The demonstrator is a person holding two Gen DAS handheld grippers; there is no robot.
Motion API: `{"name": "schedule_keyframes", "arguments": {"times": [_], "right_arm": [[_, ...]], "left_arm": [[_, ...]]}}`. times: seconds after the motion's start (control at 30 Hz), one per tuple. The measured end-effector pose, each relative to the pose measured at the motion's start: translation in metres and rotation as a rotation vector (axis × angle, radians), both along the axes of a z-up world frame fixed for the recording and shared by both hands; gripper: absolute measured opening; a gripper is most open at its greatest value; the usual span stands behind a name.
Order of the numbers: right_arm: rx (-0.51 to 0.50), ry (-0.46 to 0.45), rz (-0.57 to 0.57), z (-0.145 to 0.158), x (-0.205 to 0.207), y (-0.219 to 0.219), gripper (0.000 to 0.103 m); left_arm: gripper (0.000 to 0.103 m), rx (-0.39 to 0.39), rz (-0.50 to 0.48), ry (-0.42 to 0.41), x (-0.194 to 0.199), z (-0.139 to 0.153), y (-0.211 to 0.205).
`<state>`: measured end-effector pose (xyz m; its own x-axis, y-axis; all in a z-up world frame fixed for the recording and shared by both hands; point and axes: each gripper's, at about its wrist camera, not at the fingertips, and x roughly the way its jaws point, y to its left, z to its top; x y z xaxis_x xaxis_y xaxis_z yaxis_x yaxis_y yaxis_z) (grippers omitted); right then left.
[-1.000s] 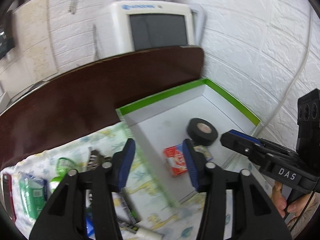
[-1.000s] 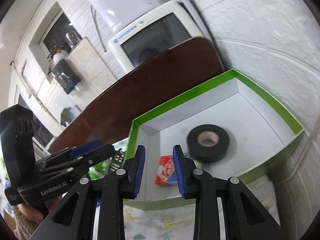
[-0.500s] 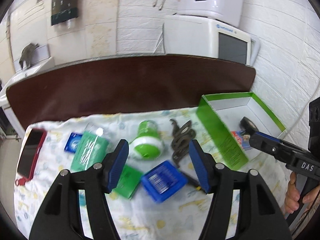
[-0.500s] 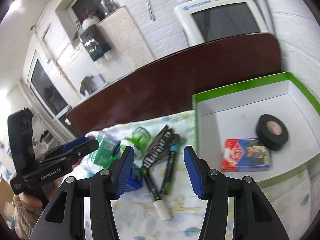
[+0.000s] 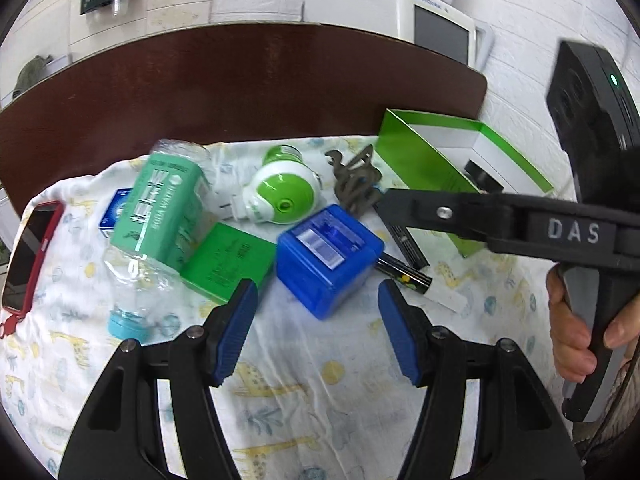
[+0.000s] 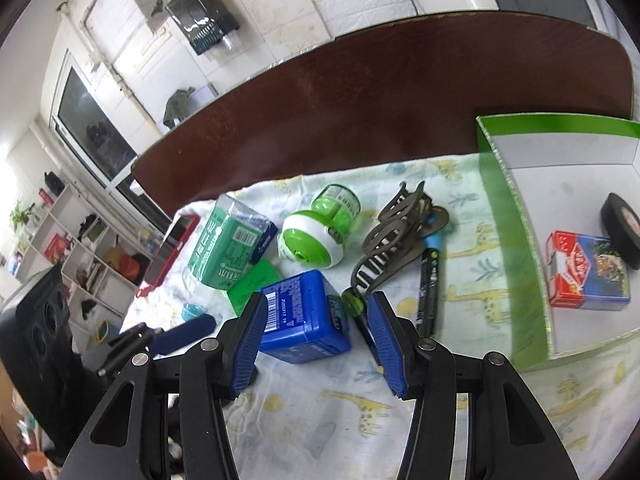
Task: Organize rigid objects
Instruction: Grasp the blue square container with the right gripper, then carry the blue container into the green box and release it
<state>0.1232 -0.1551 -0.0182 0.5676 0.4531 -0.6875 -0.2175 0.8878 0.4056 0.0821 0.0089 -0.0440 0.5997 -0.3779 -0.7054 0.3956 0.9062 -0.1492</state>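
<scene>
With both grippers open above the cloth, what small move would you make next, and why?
Probably lower the right gripper a little further so its open jaws straddle the blue box. The box already sits between its fingertips, unheld, while the green-walled box holds only a tape roll and card pack.

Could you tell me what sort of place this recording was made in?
Probably a lived-in home, perhaps a dining corner: a dark wooden table under a giraffe-print cloth, white brick-pattern walls, and open shelves crowded with household things.
</scene>
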Motion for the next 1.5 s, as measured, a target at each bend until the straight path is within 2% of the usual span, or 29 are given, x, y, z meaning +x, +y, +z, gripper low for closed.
{"name": "schedule_keyframes", "arguments": {"times": [0.27,0.4,0.5,0.63,0.73,0.83,0.93,1.23,1.5], "right_arm": [[-0.028,0.034,0.014,-0.01,0.014,0.018,0.054],[-0.031,0.051,0.035,-0.016,0.022,0.023,0.054],[-0.036,0.069,0.054,-0.021,0.027,0.027,0.054],[-0.021,0.087,0.077,-0.028,0.032,0.031,0.052],[-0.054,0.066,0.087,-0.026,0.031,0.036,0.052],[-0.084,0.044,0.096,-0.02,0.028,0.04,0.045],[-0.082,0.027,0.096,-0.014,0.026,0.039,0.045],[-0.069,-0.079,0.064,0.022,0.004,0.021,0.045],[-0.05,-0.188,-0.019,0.058,-0.017,-0.02,0.045]], "left_arm": [[0.058,-0.037,-0.044,0.036,0.018,-0.015,-0.008],[0.053,-0.05,-0.053,0.048,0.026,-0.019,-0.009],[0.045,-0.053,-0.061,0.058,0.031,-0.021,-0.01],[0.045,-0.054,-0.071,0.056,0.035,-0.023,-0.01],[0.045,-0.053,-0.071,0.054,0.036,-0.023,-0.01],[0.045,-0.048,-0.063,0.05,0.035,-0.02,-0.01],[0.045,-0.048,-0.059,0.037,0.032,-0.013,-0.009],[0.045,-0.028,-0.088,-0.065,0.014,0.022,-0.022],[0.045,0.001,-0.162,-0.161,0.009,0.059,-0.063]]}}
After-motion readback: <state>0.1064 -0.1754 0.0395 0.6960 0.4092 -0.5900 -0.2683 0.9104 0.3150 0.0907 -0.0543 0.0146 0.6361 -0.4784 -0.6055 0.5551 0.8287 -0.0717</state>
